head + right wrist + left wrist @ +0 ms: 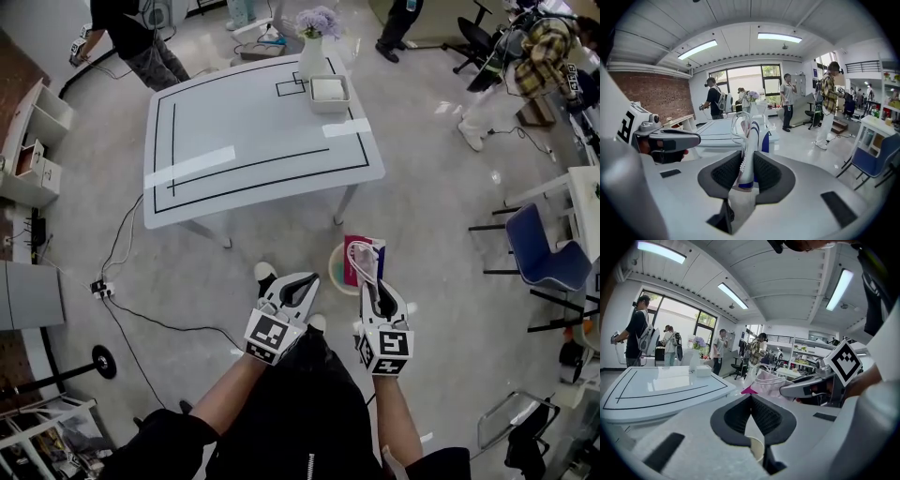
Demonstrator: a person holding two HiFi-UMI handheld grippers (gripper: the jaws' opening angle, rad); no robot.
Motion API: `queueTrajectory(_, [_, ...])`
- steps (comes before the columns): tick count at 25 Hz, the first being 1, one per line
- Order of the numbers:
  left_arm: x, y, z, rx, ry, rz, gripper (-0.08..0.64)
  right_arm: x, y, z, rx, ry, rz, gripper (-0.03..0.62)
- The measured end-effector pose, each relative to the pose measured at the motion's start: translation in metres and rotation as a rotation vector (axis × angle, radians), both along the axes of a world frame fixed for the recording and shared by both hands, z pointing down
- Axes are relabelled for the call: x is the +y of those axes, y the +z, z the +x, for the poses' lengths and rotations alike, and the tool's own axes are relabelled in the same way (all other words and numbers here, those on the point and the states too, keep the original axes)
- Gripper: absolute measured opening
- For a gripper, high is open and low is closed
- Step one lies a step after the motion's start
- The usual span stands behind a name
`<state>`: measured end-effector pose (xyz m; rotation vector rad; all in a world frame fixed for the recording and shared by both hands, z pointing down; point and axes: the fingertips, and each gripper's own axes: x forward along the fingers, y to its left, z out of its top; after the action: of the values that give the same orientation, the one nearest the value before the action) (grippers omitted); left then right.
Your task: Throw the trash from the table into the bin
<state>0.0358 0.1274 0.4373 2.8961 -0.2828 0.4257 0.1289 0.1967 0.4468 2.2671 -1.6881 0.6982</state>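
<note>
table (pixel 253 131): white, black lines | wrapper (pixel 748 145): white, blue stripes | chair (pixel 544 251): blue

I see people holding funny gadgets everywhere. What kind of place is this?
Probably a research lab, not a home. The white table is marked with black tape lines, another person holds a marker-cube gadget too, and loose cables trail around.

We're in a big open lab here: a white table (pixel 253 141) marked out in black tape, cables (pixel 141 314) trailing over the polished floor (pixel 422 234), strip lights (pixel 779 37) overhead, a brick wall (pixel 651 101), office chairs (pixel 544 248), and people (pixel 712 101) with backpacks.
</note>
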Motion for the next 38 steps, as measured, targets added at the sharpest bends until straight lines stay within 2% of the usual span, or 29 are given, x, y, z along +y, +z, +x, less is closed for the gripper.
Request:
queueTrajectory(11, [0.004, 0.012, 0.000, -0.011, 0.026, -0.004, 0.008, 0.015, 0.021, 0.001, -0.015, 0.054, -0.025, 0.086])
queueTrajectory(20, [-0.006, 0.040, 0.017, -0.015, 0.101, 0.004, 0.008, 0.008, 0.059, 0.007, -0.021, 0.115, -0.041, 0.086])
queueTrajectory(31, [-0.017, 0.106, 0.061, 0.014, 0.144, 0.008, 0.008, -0.001, 0.126, 0.035, -0.057, 0.180, -0.022, 0.086])
queueTrajectory(38, [-0.027, 0.160, 0.085, 0.014, 0.102, -0.023, 0.008, -0.005, 0.186, 0.060, -0.069, 0.206, -0.039, 0.086])
